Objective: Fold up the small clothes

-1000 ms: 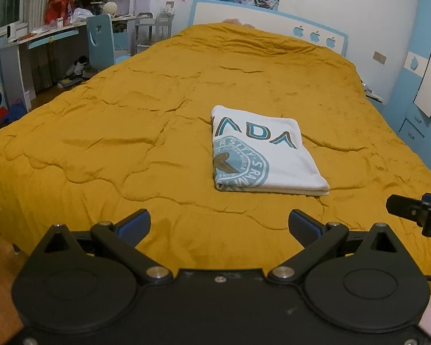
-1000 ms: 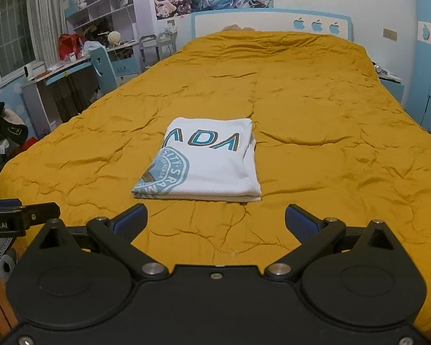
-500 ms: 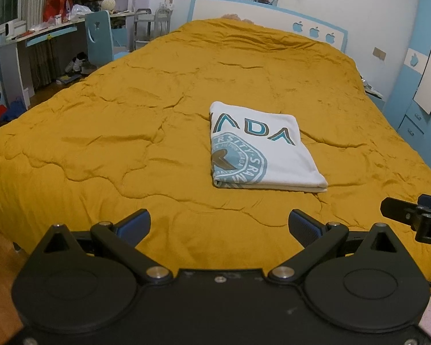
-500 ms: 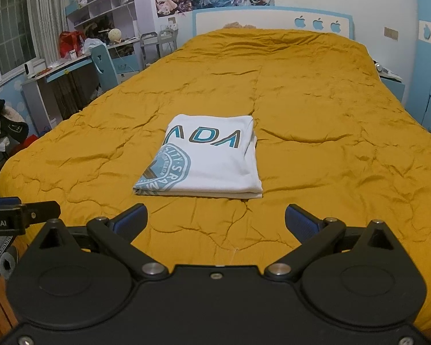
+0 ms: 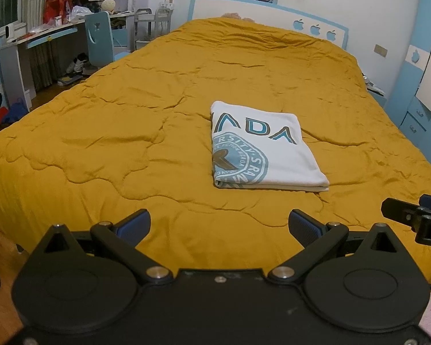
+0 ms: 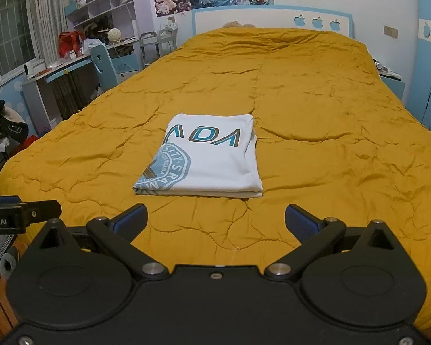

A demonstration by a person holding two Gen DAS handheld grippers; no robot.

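T-shirt point(image 5: 261, 146), white with teal lettering and a round crest, lies folded into a flat rectangle near the middle of the bed, touched by neither tool. Left gripper point(image 5: 219, 225): fingers spread wide, nothing between them, held over the near edge of the mustard quilt point(image 5: 129, 132), short of the shirt. Right gripper point(image 6: 215, 220): fingers likewise apart and holding nothing, at the same near edge, just beside the left one. Beyond: blue-and-white headboard point(image 6: 273, 18); desk point(image 6: 57, 72) and blue chair point(image 5: 99, 41) off to the left.

Dim warm indoor light, sharp focus, fisheye-bent edges.
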